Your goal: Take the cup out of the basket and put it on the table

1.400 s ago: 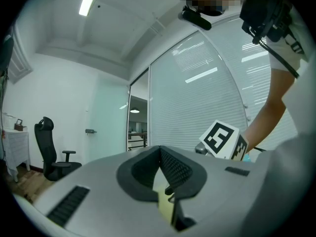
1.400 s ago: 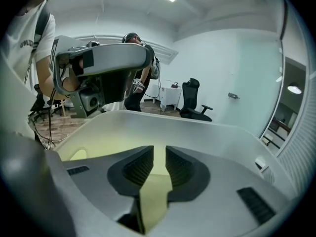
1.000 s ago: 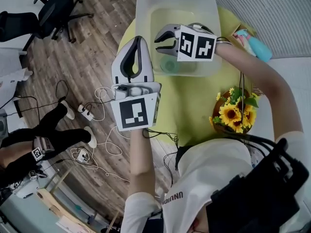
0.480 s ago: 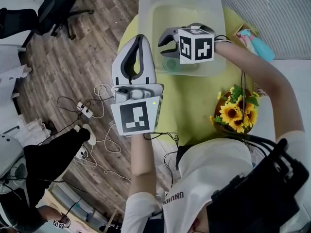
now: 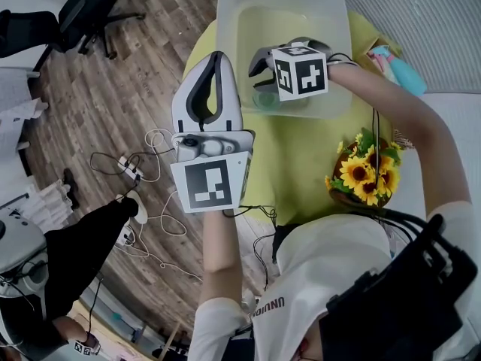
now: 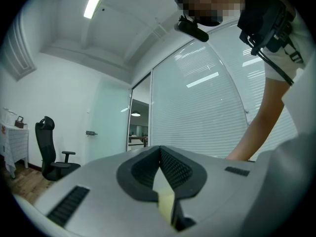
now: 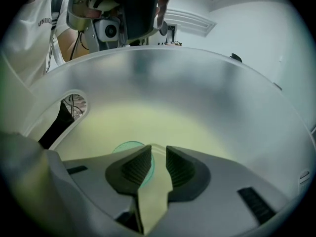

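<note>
Since a second ago, the right gripper (image 7: 159, 156) has shifted slightly inside the translucent basket (image 5: 229, 6), its jaws narrowly apart. The basket holds one teal cup (image 5: 264, 101), lying just past the jaw tips, ungripped. The left gripper (image 5: 216, 60) hovers beside the basket, jaws closed on nothing.

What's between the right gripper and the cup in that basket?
Nothing. In the right gripper view, the right gripper, its jaws apart, points at the cup. Only the bare floor of the basket shows around them.
</note>
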